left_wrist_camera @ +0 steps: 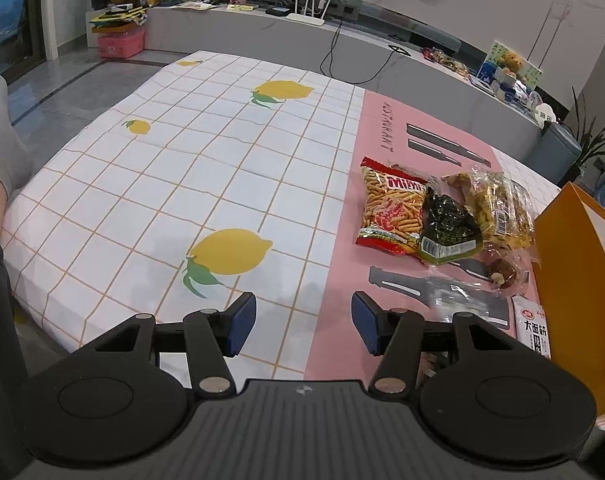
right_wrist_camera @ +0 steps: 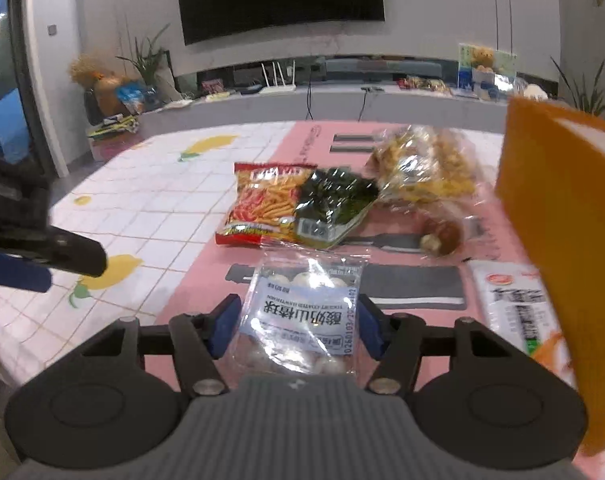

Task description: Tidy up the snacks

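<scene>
The right gripper (right_wrist_camera: 298, 326) clamped its fingers on a clear packet (right_wrist_camera: 302, 312) above the counter (right_wrist_camera: 206, 288), beside the orange bag (right_wrist_camera: 562, 240), while the left gripper (left_wrist_camera: 304, 322) hung open, empty.

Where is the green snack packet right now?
In the right wrist view the green packet lies mid-table on the pink mat, overlapping the red chip bag, with the clear yellow-snack bag to its right.
</scene>
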